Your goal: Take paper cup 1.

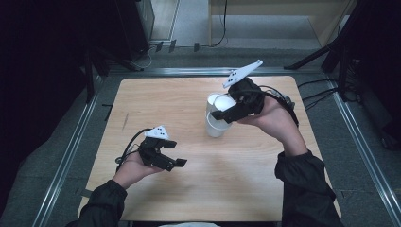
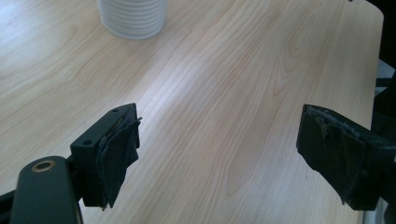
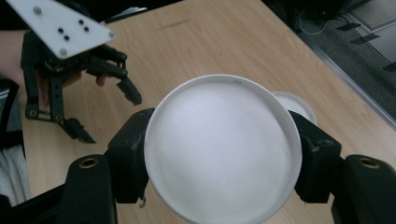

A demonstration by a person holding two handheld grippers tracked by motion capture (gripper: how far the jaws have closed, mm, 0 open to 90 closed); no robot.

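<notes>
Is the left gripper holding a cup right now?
No: the left gripper has its jaws spread wide with only bare table between them, while the white cup is clamped in the right gripper.

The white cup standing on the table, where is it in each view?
High view: the standing cup is right of centre, just under the held cup.
Left gripper view: at the top edge, left of centre.
Right gripper view: right of centre, peeking from behind the held cup.
Shared landmark: the wooden table.
</notes>
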